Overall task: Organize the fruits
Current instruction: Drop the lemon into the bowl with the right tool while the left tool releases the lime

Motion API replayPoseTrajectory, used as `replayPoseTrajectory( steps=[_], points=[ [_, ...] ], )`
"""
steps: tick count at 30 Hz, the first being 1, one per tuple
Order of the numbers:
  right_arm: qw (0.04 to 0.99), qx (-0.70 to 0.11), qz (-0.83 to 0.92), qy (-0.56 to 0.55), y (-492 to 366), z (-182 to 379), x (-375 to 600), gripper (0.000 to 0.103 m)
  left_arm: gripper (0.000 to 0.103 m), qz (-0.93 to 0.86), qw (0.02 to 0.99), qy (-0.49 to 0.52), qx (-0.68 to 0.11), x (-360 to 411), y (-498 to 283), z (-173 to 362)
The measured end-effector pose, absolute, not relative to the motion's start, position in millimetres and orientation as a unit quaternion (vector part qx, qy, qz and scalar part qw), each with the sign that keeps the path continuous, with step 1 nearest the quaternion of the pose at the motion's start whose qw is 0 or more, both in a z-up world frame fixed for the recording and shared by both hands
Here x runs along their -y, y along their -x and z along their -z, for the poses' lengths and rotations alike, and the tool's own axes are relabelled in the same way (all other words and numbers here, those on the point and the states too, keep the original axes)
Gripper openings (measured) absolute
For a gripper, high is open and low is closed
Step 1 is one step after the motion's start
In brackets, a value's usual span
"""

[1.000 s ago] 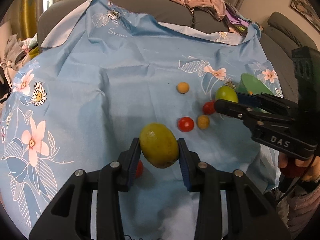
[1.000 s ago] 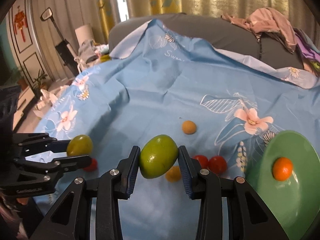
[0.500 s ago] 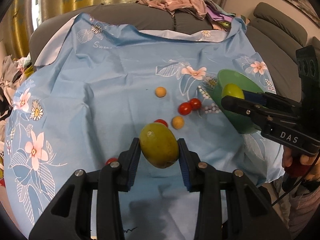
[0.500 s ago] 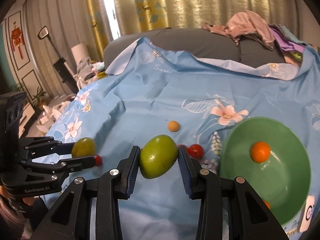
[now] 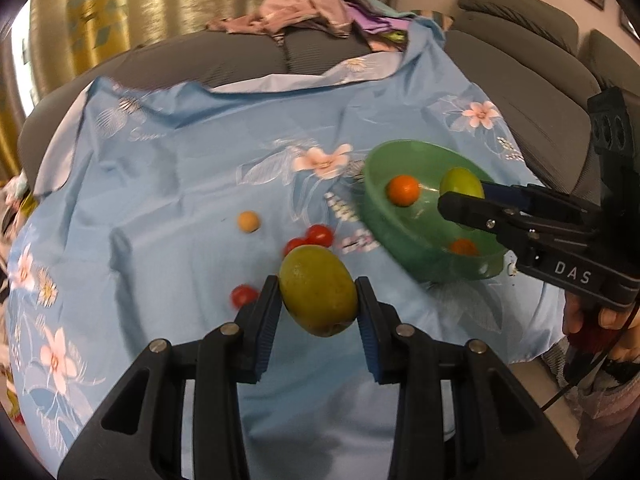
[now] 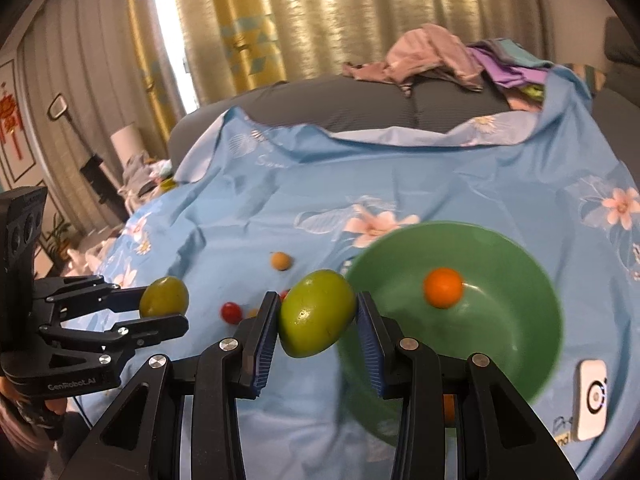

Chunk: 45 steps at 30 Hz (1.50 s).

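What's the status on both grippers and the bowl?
Left gripper shut on yellow-green fruit. Right gripper shut on green fruit, beside green bowl. Path clear.

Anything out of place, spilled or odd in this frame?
Nothing is damaged. Small fruits lie loose on the cloth: red tomatoes, a yellow one. Left gripper and right gripper each hold a green fruit; the bowl holds oranges.

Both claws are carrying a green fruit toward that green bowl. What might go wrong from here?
The bowl sits near the cloth's front edge; a bump might tip it off. Each gripper, right and left, pinches a round fruit only at its sides, so either could slip. A dropped fruit could knock the orange out.
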State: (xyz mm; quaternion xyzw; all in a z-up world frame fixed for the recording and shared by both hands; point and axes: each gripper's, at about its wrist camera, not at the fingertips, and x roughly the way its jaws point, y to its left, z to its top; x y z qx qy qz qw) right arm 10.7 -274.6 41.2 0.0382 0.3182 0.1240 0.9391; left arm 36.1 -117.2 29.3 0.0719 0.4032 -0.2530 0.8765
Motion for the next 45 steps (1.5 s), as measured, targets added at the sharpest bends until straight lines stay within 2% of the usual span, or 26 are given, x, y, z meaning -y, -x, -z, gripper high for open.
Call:
replayPoseTrajectory(
  steps=[17,32,36,38,40,45],
  points=[
    [0.941,-0.324,-0.056,-0.082,-7.2,-21.5,349.0,0.04,0.037,0.333,0.854,-0.145,-0.372,228.8,-51.6,-28.9],
    [0.929,-0.359,-0.038,-0.079,-12.0,-0.6,356.4,0.04,0.038,0.324,0.838,-0.153,-0.413,249.3,-73.5,4.0],
    [0.926,-0.368,-0.032,-0.081,-12.1,1.0,355.7,0.041,0.046,0.32,0.839,-0.145,-0.415,242.3,-73.9,2.3],
    [0.927,-0.365,-0.025,-0.082,-11.1,-1.3,356.0,0.042,0.06,0.318,0.841,-0.138,-0.415,234.9,-72.2,-0.7],
    [0.928,-0.361,-0.025,-0.09,-9.0,-3.9,357.4,0.043,0.066,0.309,0.846,-0.132,-0.413,223.3,-69.3,-4.9],
    [0.93,-0.35,-0.023,-0.108,1.7,-10.2,359.5,0.043,0.074,0.277,0.858,-0.107,-0.418,180.4,-61.6,-11.0]
  ],
)
